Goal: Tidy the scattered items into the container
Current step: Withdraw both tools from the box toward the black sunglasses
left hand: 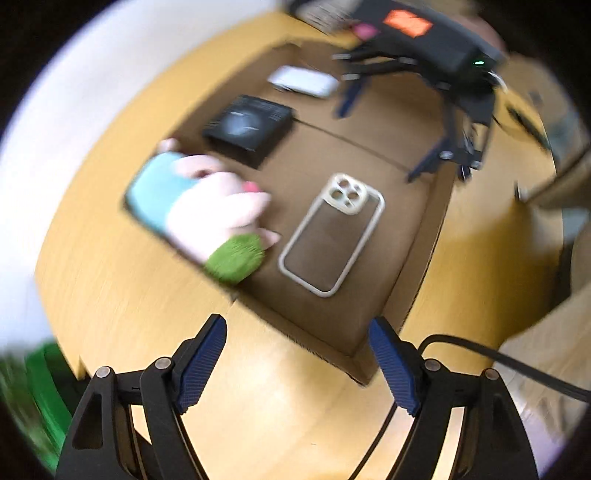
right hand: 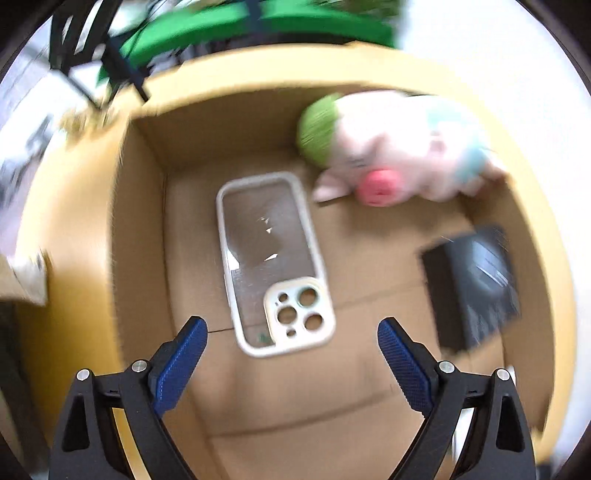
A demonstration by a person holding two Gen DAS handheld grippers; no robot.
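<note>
Cardboard box (right hand: 140,229) holds a clear phone case (right hand: 273,262) mid-floor, a plush pig (right hand: 399,151) in one corner and a black box (right hand: 476,284) along the adjoining wall. Only the left wrist view shows a white item (left hand: 303,81) in the far corner (blurred). Right gripper (right hand: 291,365) and left gripper (left hand: 299,365) have fingers spread, empty.

- A black cable (left hand: 517,363) runs across the lower right of the left wrist view, over a light wooden floor (left hand: 280,410).
- A green object (right hand: 258,22), blurred, lies at the top of the right wrist view; what it is I cannot tell.
- A black frame (right hand: 92,48), thin and blurred, stands just beside the green object.
- A white surface (left hand: 92,92) fills the upper left.
</note>
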